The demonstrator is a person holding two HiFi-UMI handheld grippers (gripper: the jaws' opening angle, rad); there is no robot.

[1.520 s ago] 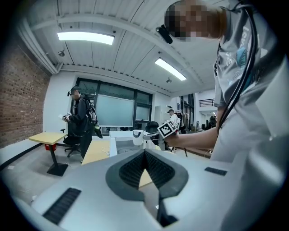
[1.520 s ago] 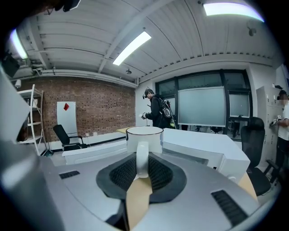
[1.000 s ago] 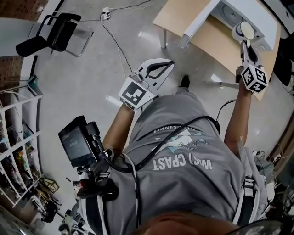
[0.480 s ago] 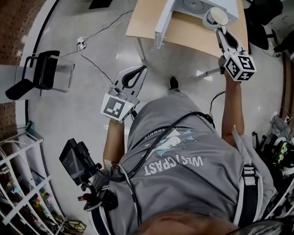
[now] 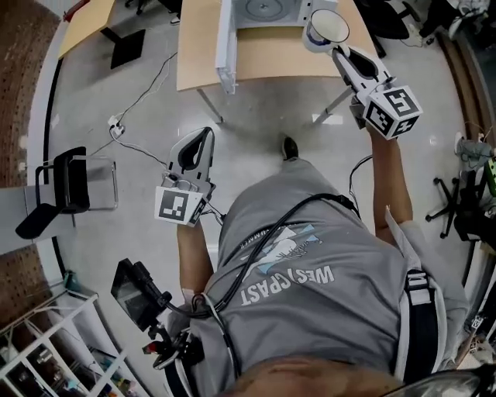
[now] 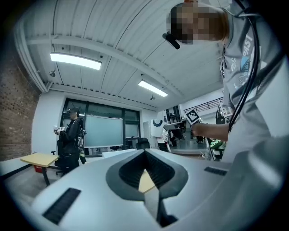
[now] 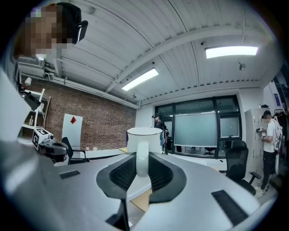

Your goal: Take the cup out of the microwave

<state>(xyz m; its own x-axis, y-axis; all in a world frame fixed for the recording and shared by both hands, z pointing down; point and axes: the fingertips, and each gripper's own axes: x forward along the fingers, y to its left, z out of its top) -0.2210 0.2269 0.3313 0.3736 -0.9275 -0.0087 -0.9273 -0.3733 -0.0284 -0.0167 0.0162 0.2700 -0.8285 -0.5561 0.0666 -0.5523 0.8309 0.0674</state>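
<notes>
Far left of the left tool, a black office chair [image 5: 68,180] stands on the grey floor [image 5: 93,93], w/ a white cable and plug [image 5: 115,124] lying btwn chair and tool. The left tool [image 5: 204,136] is held low, just in front of the person's grey T-shirt [image 5: 310,256]. Its jaws are closed tip to tip w/ nothing btwn them, only a loop-shaped gap behind the tips.

Ahead of that tool and a bit to its right is a light wooden table [image 5: 271,66]. On it stands a white microwave [image 5: 304,8], its door [image 5: 226,40] swung open toward the person. Inside the cavity lies a round glass turntable plate [image 5: 260,9].

The white ceramic cup [image 5: 326,29] is outside the microwave, just right of its opening and over the table's right part, at the tip of the right tool [image 5: 339,51]. That tool is clamped on the cup's handle [image 7: 141,158]. In the right gripper view the handle stands upright btwn the pads, w/ the cup body just beyond the tips, upright, rim up. From above the cup's inside looks pale; can't tell if anything's in it. The tool's marker cube [image 5: 393,111] sits back by the hand. Beyond the cup in the bg are a brick wall [image 7: 90,131] and dark-framed windows [image 7: 198,128].
</notes>
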